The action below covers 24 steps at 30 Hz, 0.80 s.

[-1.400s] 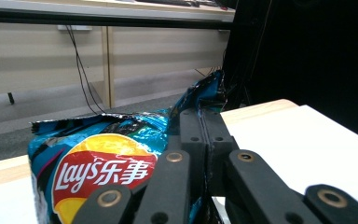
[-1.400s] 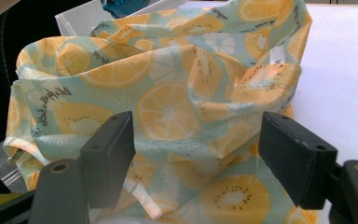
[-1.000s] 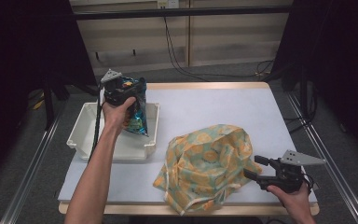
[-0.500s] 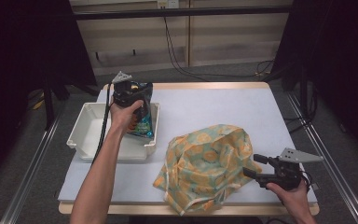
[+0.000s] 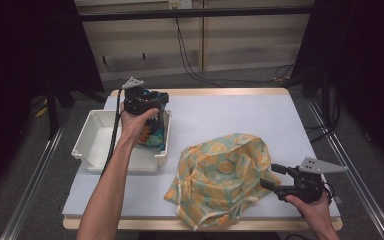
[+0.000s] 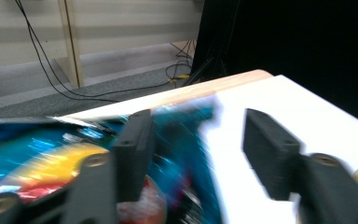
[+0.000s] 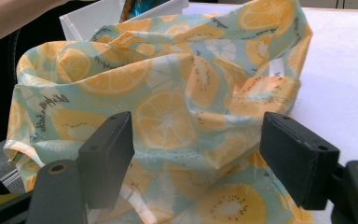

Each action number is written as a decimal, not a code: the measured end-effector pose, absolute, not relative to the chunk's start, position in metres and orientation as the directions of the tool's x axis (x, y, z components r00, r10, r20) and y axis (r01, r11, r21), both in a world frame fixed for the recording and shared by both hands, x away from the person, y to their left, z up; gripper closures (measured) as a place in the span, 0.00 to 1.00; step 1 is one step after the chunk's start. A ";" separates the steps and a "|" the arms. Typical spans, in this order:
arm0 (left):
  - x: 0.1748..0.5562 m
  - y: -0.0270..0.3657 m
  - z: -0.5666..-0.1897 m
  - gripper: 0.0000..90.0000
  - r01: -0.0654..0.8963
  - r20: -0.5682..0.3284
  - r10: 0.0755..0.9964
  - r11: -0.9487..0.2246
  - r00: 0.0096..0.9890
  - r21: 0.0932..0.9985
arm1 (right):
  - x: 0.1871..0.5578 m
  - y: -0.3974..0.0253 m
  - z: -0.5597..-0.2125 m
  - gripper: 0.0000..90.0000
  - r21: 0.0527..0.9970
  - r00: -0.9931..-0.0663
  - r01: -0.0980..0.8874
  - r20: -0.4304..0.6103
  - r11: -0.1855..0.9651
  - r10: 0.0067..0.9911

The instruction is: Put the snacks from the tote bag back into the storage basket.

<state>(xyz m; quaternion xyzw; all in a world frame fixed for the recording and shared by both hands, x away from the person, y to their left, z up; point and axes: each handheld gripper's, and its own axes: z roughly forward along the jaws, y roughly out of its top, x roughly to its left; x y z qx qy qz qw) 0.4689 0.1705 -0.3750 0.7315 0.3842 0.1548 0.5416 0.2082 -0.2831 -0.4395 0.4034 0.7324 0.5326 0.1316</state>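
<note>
I see a glossy blue snack bag with yellow and red print, upright at the white bin's 3 o'clock wall, crumpled orange-slice cloth bag at its 4 o'clock.

White table, grey floor, wooden wall panels

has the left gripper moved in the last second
Yes. The left gripper has moved toward the far edge of the white bin and a little right, near the snack bag.
</note>
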 end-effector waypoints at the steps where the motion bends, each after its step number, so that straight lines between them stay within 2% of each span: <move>1: 0.467 0.173 -0.372 0.42 0.387 -0.189 0.723 -0.116 0.664 0.915 | 0.208 -0.282 -0.439 0.29 0.886 -0.642 0.450 0.236 0.109 0.729; 3: 0.462 0.180 -0.368 0.38 0.383 -0.195 0.714 -0.110 0.672 0.917 | 0.208 -0.281 -0.439 0.29 0.887 -0.645 0.448 0.233 0.112 0.728; 7: 0.448 0.193 -0.364 0.41 0.371 -0.189 0.681 -0.130 0.707 0.919 | 0.209 -0.282 -0.439 0.29 0.887 -0.646 0.448 0.233 0.114 0.727; 10: 0.436 0.200 -0.365 0.54 0.355 -0.160 0.654 -0.176 0.739 0.918 | 0.208 -0.283 -0.439 0.29 0.887 -0.640 0.449 0.234 0.109 0.732; 15: 0.419 0.215 -0.371 0.77 0.356 -0.162 0.628 -0.196 0.761 0.914 | 0.209 -0.282 -0.440 0.29 0.885 -0.640 0.451 0.233 0.112 0.733; 20: 0.402 0.223 -0.388 0.96 0.375 -0.171 0.603 -0.230 0.779 0.898 | 0.209 -0.280 -0.440 0.29 0.885 -0.643 0.451 0.229 0.119 0.731; 24: 0.394 0.227 -0.406 1.00 0.396 -0.181 0.596 -0.252 0.783 0.883 | 0.209 -0.280 -0.440 0.29 0.884 -0.640 0.453 0.230 0.119 0.733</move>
